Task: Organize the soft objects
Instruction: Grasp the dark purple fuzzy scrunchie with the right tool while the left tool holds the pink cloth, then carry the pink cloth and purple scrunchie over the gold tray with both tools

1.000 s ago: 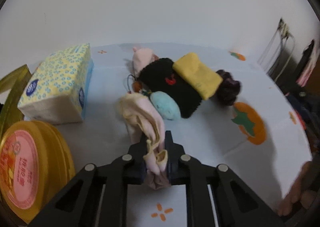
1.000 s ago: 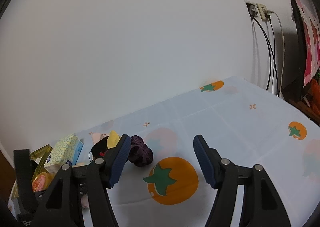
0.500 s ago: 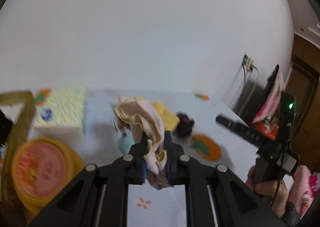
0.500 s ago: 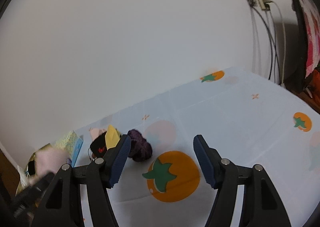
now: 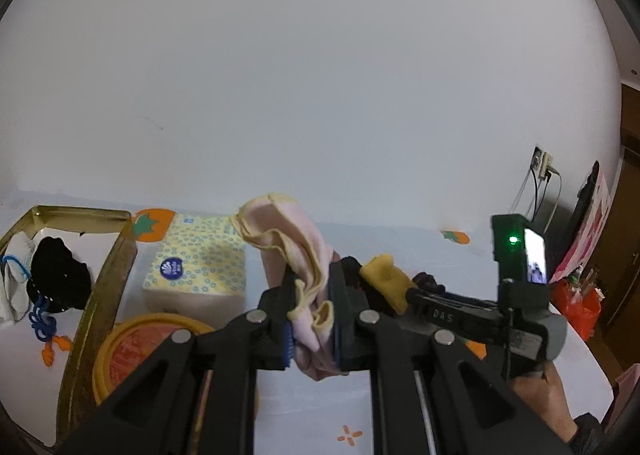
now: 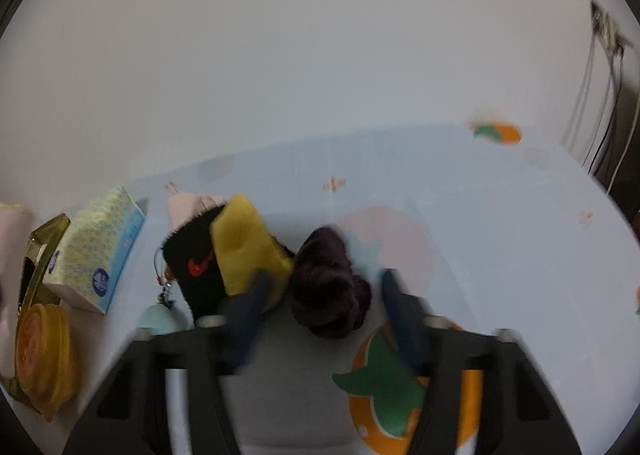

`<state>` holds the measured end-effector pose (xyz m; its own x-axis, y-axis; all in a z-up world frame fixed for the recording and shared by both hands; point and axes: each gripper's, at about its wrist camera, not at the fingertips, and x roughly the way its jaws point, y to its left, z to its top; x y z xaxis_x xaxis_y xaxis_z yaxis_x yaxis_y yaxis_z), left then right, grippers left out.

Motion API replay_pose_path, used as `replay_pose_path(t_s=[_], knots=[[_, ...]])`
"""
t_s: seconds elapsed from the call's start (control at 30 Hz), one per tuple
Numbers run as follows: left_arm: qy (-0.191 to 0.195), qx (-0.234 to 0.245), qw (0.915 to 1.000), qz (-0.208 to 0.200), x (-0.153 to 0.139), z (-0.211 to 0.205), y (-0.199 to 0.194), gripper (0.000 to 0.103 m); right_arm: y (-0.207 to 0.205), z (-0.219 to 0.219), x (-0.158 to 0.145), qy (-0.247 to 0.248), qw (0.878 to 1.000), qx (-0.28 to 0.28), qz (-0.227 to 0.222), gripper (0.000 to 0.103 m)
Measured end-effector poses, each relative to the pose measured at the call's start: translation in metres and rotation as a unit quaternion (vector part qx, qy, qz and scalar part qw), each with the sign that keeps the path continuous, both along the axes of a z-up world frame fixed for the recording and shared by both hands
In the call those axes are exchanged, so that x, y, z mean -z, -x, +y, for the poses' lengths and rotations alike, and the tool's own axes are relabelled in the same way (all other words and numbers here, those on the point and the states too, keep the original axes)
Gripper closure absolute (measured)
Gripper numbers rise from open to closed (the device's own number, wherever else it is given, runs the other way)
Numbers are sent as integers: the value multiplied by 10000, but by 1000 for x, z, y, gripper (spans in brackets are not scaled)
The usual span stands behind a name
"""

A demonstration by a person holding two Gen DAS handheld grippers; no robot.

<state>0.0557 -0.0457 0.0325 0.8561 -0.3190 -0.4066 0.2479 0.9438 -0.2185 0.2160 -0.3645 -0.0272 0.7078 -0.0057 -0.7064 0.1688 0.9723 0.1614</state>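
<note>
Left tool (image 5: 312, 329) clamped on pink cloth (image 5: 298, 251); right tool (image 6: 324, 297) wide apart around dark purple scrunchie (image 6: 326, 285).

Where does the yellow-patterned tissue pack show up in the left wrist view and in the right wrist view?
Left wrist view: the tissue pack sits left of centre, beside the gold tin, behind the left gripper clamping the pink cloth.
Right wrist view: the same tissue pack lies at the left edge, left of the black plush.
Shared landmark: the round orange lid just in front of the pack.
</note>
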Motion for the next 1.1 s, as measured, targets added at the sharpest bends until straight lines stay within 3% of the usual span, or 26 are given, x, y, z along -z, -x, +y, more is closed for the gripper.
replay_pose_path(t_s=[0.2,0.37,0.53,0.7,0.8,0.97,1.1], knots=[[-86,58,9999,77,6,-3,-4,91,18,-9,-2,-302,9994,29,-156,73],[-35,112,9998,177,11,-3,-6,91,47,-24,-5,-1387,9887,130,-555,73],[-109,116,9997,197,15,-5,-7,91,52,-32,1,-2035,9762,100,-739,73],[-108,128,9996,233,15,-4,-9,91,46,-24,11,-1703,9843,299,-343,70],[-122,114,9994,288,18,-3,-11,90,49,-23,12,-1817,9827,268,-219,68],[-65,116,9993,354,19,0,-13,90,70,-38,11,-2301,9712,412,-464,68],[-80,154,9993,324,18,0,-13,90,69,-39,9,-2022,9767,494,-513,68]])
